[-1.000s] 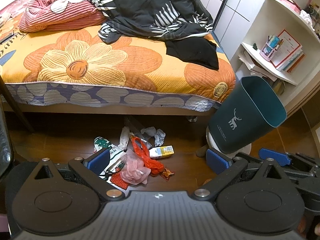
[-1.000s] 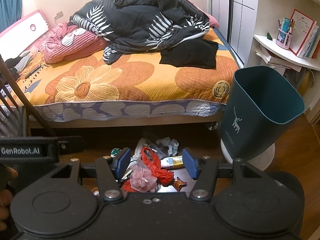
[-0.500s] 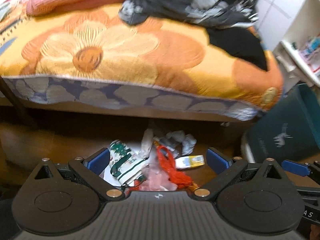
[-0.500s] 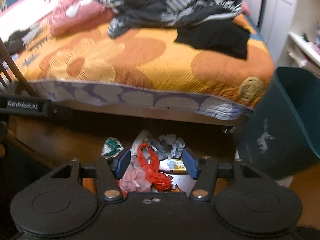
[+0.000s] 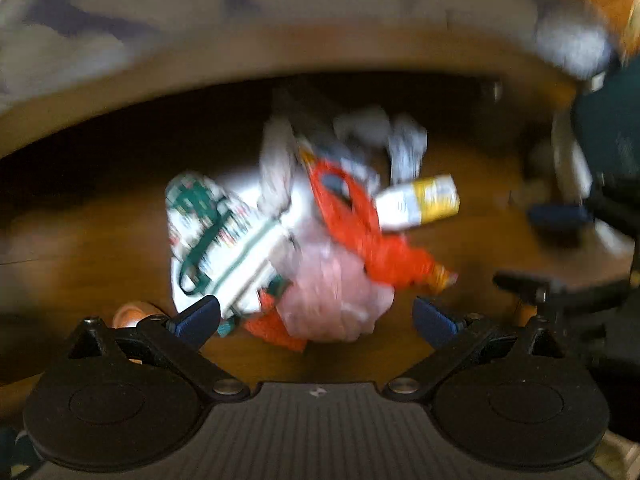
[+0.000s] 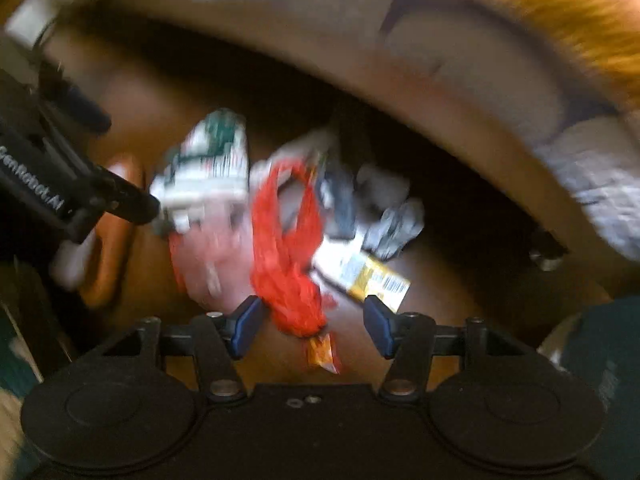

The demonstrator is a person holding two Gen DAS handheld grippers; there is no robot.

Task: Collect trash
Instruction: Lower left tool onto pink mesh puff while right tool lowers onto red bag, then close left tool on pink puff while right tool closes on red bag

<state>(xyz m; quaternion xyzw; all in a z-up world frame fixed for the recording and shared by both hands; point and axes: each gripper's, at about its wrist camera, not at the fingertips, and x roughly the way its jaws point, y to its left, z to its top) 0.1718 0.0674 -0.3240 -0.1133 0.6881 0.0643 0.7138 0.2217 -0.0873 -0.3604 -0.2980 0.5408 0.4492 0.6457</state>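
Note:
A pile of trash lies on the wooden floor beside the bed; both views are blurred. It holds a pink plastic bag [image 5: 332, 292], a red net bag [image 5: 360, 224], a white and green wrapper [image 5: 216, 236], a yellow and white carton [image 5: 420, 202] and crumpled paper [image 5: 404, 140]. My left gripper [image 5: 316, 318] is open, low over the pile, with the pink bag between its fingers. My right gripper [image 6: 312, 320] is open around the lower end of the red net bag [image 6: 288, 264], above a small orange wrapper [image 6: 322, 350]. The carton [image 6: 368, 276] lies just right of it.
The bed edge [image 5: 280, 52] with its wooden frame arches over the pile. The dark green bin [image 5: 612, 128] stands at the right, on a white base. The left gripper's arm [image 6: 72, 196] shows at the left of the right wrist view, next to an orange slipper [image 6: 108, 248].
Both grippers have dropped down and forward to the trash pile; the bed top has left the views. The jaws stay open.

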